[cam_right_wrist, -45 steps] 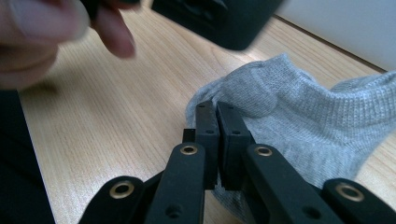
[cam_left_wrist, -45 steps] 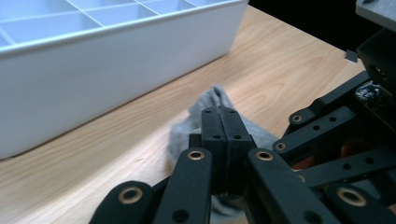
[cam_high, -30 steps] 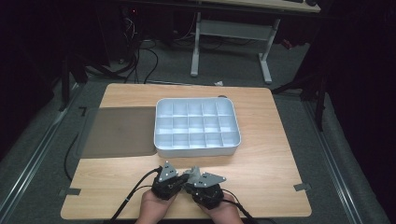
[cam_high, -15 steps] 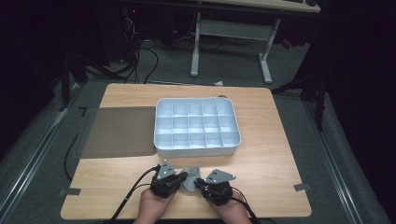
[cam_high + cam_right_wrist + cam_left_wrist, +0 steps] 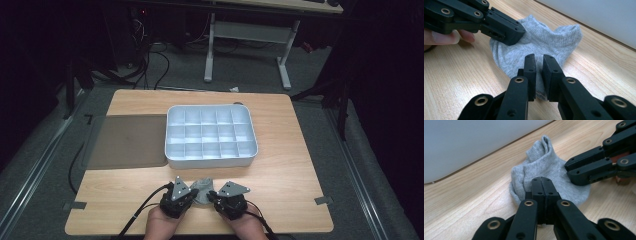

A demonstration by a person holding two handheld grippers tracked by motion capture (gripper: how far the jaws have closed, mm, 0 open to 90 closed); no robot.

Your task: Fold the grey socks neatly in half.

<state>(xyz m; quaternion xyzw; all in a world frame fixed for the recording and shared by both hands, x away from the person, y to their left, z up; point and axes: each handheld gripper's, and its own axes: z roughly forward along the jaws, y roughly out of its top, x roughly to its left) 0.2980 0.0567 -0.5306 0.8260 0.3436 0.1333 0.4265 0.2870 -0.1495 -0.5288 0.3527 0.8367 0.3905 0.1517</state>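
A small grey sock [image 5: 202, 190] lies bunched on the wooden table [image 5: 280, 170] near its front edge, between my two grippers. My left gripper [image 5: 191, 194] pinches the sock's left side; in the left gripper view its jaws [image 5: 541, 180] are pressed together over the cloth [image 5: 541, 162]. My right gripper [image 5: 213, 196] holds the sock's right side; in the right gripper view [image 5: 538, 58] a fold of sock [image 5: 546, 42] sits in the narrow slot between its jaws. Each gripper view also shows the other gripper nipping the cloth.
A white tray [image 5: 210, 161] with several compartments, nothing in them, stands just beyond the sock at mid-table. A flat dark mat [image 5: 127, 140] lies to the tray's left. Bare wood lies to the right of the tray. Desk legs and cables are on the floor behind.
The two hands have drawn apart sideways, the right one shifting right. The sock now shows stretched between the grippers.
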